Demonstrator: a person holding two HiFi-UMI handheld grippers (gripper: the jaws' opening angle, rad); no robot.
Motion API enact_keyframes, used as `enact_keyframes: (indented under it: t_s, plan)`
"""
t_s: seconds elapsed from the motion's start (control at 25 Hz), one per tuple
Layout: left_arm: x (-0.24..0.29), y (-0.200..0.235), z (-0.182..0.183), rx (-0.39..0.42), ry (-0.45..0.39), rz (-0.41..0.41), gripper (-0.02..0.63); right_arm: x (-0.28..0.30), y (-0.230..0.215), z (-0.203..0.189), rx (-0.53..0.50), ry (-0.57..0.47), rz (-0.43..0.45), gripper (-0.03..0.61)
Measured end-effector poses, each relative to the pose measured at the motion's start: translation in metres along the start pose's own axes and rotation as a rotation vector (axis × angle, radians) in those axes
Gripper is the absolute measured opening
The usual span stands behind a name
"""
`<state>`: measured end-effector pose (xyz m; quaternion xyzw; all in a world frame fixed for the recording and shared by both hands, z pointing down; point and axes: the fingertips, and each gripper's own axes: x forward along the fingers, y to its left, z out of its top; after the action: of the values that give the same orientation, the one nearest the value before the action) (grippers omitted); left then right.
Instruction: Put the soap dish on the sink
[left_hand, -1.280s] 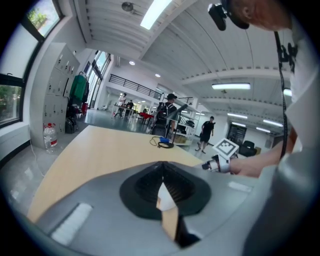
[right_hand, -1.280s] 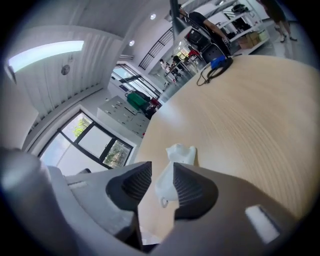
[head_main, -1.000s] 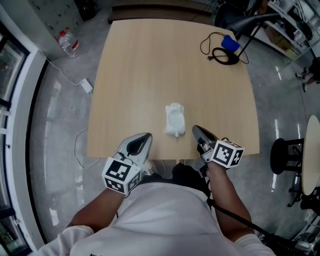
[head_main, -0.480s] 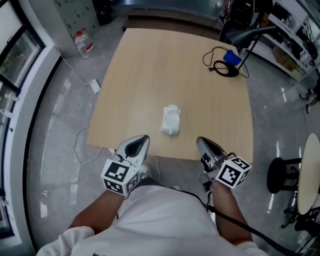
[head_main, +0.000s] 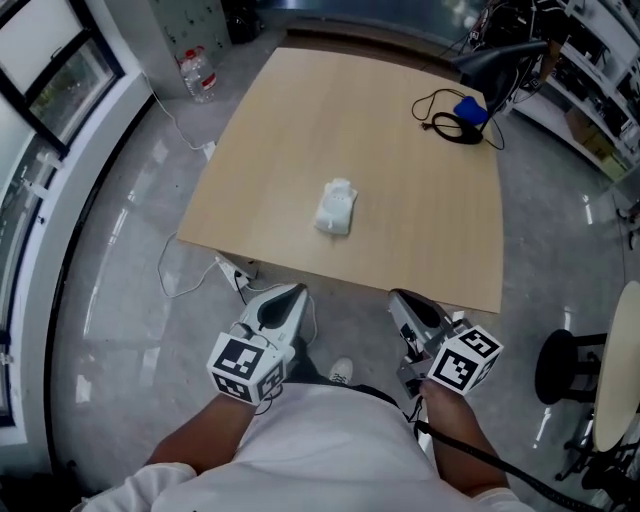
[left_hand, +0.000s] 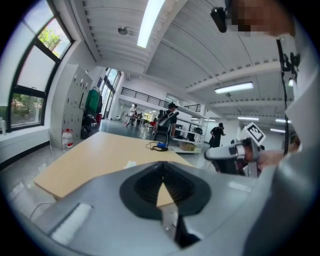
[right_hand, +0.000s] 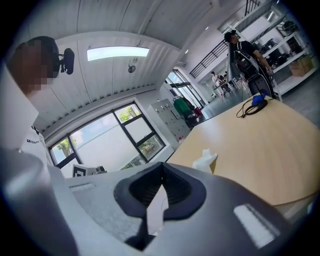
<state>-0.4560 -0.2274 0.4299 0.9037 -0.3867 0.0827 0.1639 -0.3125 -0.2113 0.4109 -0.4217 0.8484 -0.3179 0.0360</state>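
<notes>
A white soap dish (head_main: 336, 207) lies on the wooden table (head_main: 400, 200), near its front half. It also shows as a small white shape in the left gripper view (left_hand: 131, 164) and in the right gripper view (right_hand: 205, 161). Both grippers hang over the floor, short of the table's near edge. The left gripper (head_main: 290, 293) has its jaws together with nothing between them, as the left gripper view (left_hand: 161, 165) also shows. The right gripper (head_main: 400, 298) is likewise shut and empty, pointing toward the table (right_hand: 161, 165). No sink is in view.
A black cable coil with a blue object (head_main: 460, 115) and a black desk lamp (head_main: 500, 52) sit at the table's far right corner. A power strip (head_main: 237, 275) and cord lie on the floor under the near edge. A water bottle (head_main: 197, 72) stands far left, a black stool (head_main: 562, 366) at right.
Both grippers and the person have drawn back from the table's near edge, so the table now lies farther ahead. The soap dish stays where it was. Both grippers remain shut.
</notes>
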Motion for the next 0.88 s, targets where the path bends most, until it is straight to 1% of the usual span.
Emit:
enact_keyframes:
  t_s: [0.12, 0.28, 0.36, 0.48, 0.68, 0.88]
  plan:
    - [-0.018, -0.01, -0.011, 0.007, 0.019, 0.027, 0.008, -0.013, 0.003, -0.01, 0.01, -0.001, 0.015, 0.002]
    - [-0.037, -0.009, -0.017, 0.023, 0.043, 0.039, 0.008, -0.021, 0.018, -0.02, 0.027, -0.021, 0.025, 0.002]
    - [-0.042, -0.005, -0.015, 0.028, 0.041, 0.036, 0.008, -0.021, 0.025, -0.024, 0.029, -0.029, 0.025, 0.002]
    - [-0.044, 0.0, -0.009, 0.036, 0.033, 0.011, 0.008, -0.018, 0.033, -0.029, 0.041, -0.041, 0.019, 0.002]
    - [-0.047, 0.005, 0.003, 0.058, 0.035, -0.046, 0.008, -0.019, 0.038, -0.034, 0.034, -0.056, -0.037, 0.002]
    - [-0.055, 0.031, 0.012, 0.086, 0.044, -0.096, 0.008, 0.0, 0.057, -0.038, -0.003, -0.09, -0.116, 0.002]
